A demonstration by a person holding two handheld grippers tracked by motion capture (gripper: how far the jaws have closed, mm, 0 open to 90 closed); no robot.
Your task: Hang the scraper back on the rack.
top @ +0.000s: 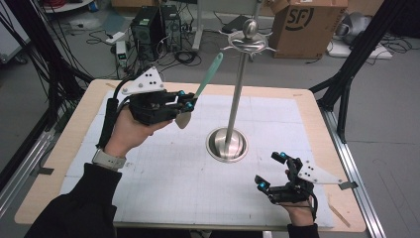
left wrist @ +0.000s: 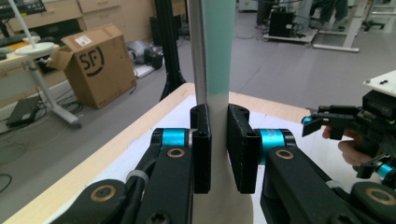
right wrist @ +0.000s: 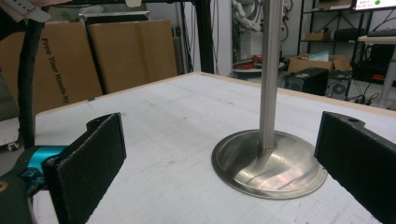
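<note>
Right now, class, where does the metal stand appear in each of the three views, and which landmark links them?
High view: the metal stand stands mid-table.
Left gripper view: its pole rises top centre, beside the spatula.
Right gripper view: right of centre, between the jaws.
Shared landmark: the white mat.

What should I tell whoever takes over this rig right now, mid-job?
Left tongs: shut on the teal-handled spatula, held above the mat with the handle pointing up toward the rack top.
Right tongs: open, holding nothing, low over the mat near the table's front right, facing the rack base.
Hanging rack: stands upright mid-table; the hooks at its top look bare.
Done: spatula picked up and lifted.
Left: probably hang the spatula on a hook; the right tongs could steady the pole if needed.
</note>
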